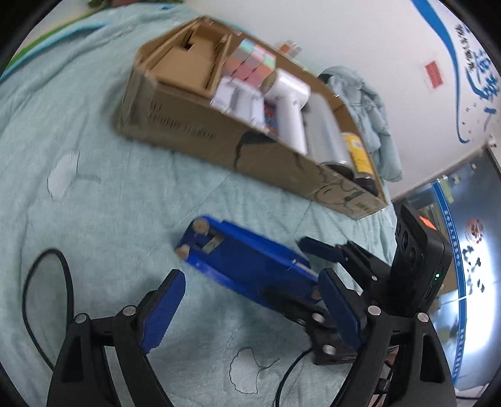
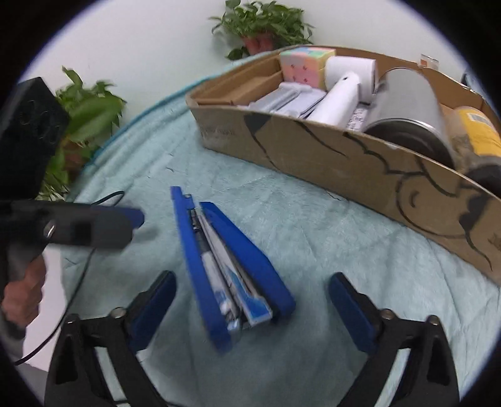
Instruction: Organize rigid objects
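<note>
A blue stapler lies slightly sprung open on the pale teal cover. In the right wrist view it sits between the fingers of my right gripper, which stands open with neither pad touching it. My left gripper is open too, and the stapler lies just ahead of its fingertips, close to the right one. From the left wrist view the right gripper straddles the stapler's far end. Behind stands a long cardboard box holding a pastel cube, a white handheld device, a silver can and a yellow container.
A black cable loops over the cover at the left. Two potted plants stand by the white wall. A pale jacket hangs behind the box. A person's hand grips the left tool's handle.
</note>
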